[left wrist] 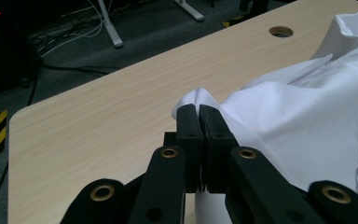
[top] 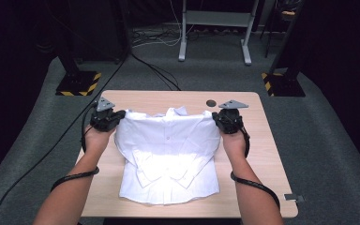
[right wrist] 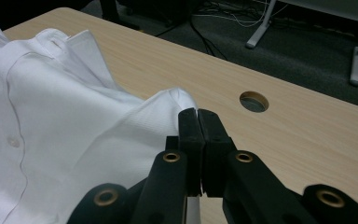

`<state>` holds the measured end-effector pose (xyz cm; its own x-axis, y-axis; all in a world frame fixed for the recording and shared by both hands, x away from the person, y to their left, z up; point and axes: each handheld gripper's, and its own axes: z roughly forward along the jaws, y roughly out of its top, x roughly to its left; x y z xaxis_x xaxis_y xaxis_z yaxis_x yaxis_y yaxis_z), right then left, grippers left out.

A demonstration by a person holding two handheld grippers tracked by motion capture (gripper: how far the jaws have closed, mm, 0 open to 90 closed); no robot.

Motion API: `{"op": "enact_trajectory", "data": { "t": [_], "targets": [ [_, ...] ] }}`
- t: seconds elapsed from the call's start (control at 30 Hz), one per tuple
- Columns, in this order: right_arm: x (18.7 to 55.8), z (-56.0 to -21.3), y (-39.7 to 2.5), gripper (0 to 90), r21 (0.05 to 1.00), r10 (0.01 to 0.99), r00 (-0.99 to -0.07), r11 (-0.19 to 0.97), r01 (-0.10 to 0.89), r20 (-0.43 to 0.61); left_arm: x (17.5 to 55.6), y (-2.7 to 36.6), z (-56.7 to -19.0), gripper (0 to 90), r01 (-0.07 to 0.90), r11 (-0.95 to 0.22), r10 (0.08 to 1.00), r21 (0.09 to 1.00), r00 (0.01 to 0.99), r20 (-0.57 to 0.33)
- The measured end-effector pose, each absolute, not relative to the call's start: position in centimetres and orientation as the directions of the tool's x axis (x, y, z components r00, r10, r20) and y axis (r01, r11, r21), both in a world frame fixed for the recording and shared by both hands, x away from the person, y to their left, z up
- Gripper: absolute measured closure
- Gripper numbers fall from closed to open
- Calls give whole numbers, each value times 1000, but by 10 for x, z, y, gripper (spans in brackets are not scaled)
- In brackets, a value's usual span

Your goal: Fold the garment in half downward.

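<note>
Shoulders of the white shirt point(top: 168, 154) are what we are holding, one in each gripper, with the garment lying face up in the middle of the tabletop point(top: 262, 187), collar toward the far edge and hem toward the near edge. We are pinching the shirt's left shoulder corner in the left gripper point(left wrist: 198, 112), jaws pressed together on a small peak of cloth, and we are clamping the other shoulder the same way in the right gripper point(right wrist: 197, 114), not far from the cable hole point(right wrist: 253, 101) by the far edge. To do this well, we are judging that both hands should be rising level and at one pace, keeping the cloth taut between them, so the folded sleeves are not sliding apart as the top is coming over toward the hem.
</note>
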<state>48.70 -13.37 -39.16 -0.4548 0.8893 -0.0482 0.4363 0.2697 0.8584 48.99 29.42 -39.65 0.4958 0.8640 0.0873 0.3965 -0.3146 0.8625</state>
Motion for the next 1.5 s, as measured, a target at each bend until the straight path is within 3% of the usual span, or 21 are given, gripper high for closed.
{"op": "enact_trajectory", "data": {
  "t": [0.53, 1.5],
  "targets": [
    [480, -372, -139, 895, 895, 883, -469, 233, 381, -30, 484, 291, -374, 873, 328, -300, 858, 896, 504, 103],
    [438, -390, -149, 894, 910, 839, -544, 239, 338, -18, 438, 306, -397, 873, 310, -286, 814, 907, 578, 59]
  ]
}}
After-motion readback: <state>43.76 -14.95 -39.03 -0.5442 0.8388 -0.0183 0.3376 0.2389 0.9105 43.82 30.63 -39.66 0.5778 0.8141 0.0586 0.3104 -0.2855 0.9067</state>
